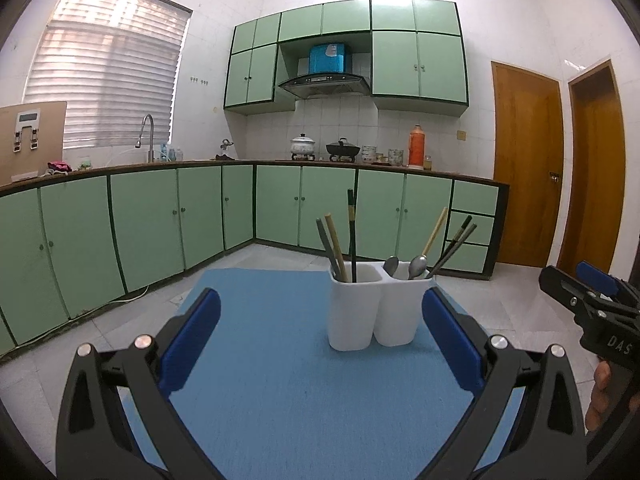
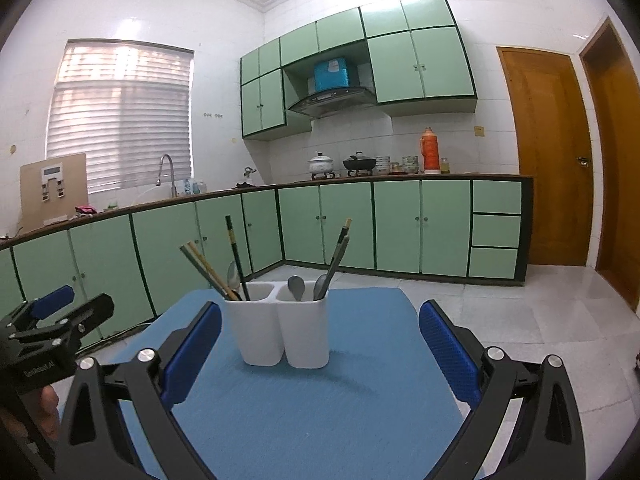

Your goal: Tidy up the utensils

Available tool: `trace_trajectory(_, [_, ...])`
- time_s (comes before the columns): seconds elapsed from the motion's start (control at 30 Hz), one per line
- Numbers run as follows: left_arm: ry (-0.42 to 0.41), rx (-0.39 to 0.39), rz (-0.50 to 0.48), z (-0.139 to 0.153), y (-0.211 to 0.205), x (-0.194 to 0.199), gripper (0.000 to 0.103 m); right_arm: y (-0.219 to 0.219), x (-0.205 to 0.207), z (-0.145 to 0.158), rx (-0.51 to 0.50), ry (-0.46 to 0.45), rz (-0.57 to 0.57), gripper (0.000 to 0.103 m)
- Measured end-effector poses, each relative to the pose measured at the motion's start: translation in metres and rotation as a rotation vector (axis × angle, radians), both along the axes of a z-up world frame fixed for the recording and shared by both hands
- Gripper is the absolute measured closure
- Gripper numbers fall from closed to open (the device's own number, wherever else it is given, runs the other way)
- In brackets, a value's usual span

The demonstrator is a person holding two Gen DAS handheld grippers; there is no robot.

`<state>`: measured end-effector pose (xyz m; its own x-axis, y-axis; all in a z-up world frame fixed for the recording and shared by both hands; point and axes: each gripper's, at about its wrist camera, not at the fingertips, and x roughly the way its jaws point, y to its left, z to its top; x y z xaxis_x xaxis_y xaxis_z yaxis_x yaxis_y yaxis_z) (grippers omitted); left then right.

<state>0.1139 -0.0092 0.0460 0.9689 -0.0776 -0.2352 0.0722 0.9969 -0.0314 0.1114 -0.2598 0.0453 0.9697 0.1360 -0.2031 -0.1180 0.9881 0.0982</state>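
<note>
A white two-compartment utensil holder (image 1: 376, 312) (image 2: 284, 332) stands upright on the far part of a blue mat (image 1: 272, 392) (image 2: 344, 404). In the left wrist view its left cup holds three chopsticks (image 1: 351, 236). Its right cup holds two spoons (image 1: 417, 267) and more chopsticks (image 1: 456, 242). The right wrist view also shows a spoon (image 2: 233, 276) in the left cup. My left gripper (image 1: 320, 312) is open, short of the holder, with nothing between its fingers. My right gripper (image 2: 320, 320) is open too, facing the holder from nearby. Each gripper shows in the other's view (image 1: 568, 278) (image 2: 80, 302).
Green base cabinets (image 1: 140, 224) run along the far walls under a counter with pots (image 1: 303, 145) and an orange flask (image 1: 416, 146). Wooden doors (image 1: 524, 160) stand at the right. Tiled floor (image 2: 520, 320) surrounds the mat's far edge.
</note>
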Motion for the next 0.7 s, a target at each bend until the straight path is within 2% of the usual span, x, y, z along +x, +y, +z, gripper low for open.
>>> trace_trajectory(0.7, [-0.025,0.014,0.004,0.006,0.0,-0.015,0.005,0.011,-0.01,0.003,-0.027,-0.018,0.022,0.006])
